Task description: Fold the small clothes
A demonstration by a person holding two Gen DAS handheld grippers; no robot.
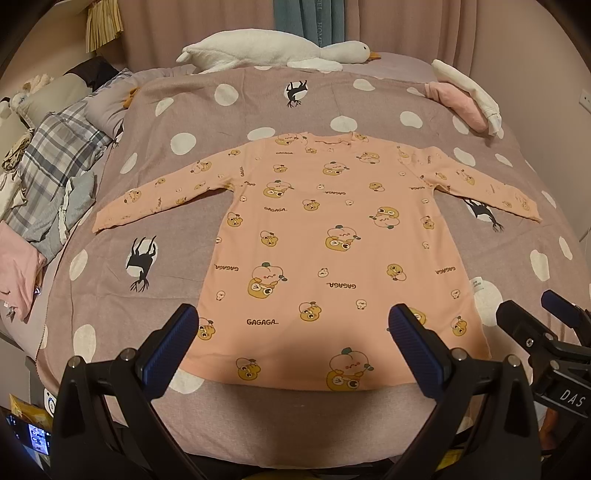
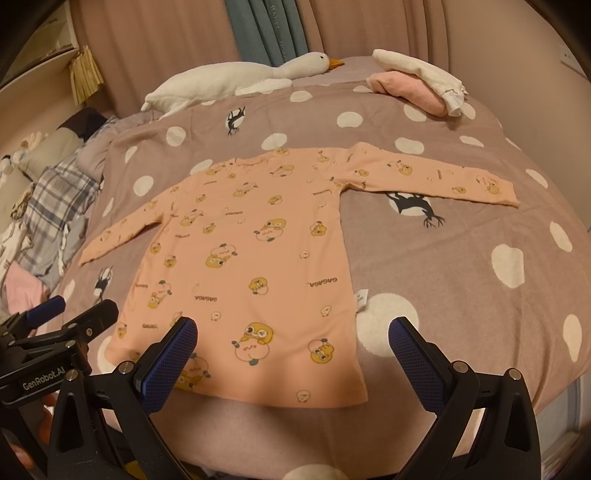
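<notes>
Left wrist: the left gripper (image 1: 291, 325) hangs open over the hem of the shirt (image 1: 332, 229), which lies flat on the bed (image 1: 184, 122), collar away.

Right wrist: the right gripper (image 2: 293, 338) gapes empty above the hem's right corner, nearer the right sleeve (image 2: 443, 181).

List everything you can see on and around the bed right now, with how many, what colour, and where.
shirt: one, peach with cartoon prints, spread flat mid-bed, sleeves out
bedspread: one, mauve with white spots and black animal shapes, covers the bed
plush goose: one, white with orange beak, far edge of the bed
folded clothes: one pink piece and one white piece on it, far right corner
pile of clothes: several, plaid grey, pink, pale, left side of the bed
curtains: pink with a teal strip, behind the bed
left gripper: one, black with blue pads, open above the shirt hem
right gripper: one, black with blue pads, open above the shirt's near right corner
</notes>
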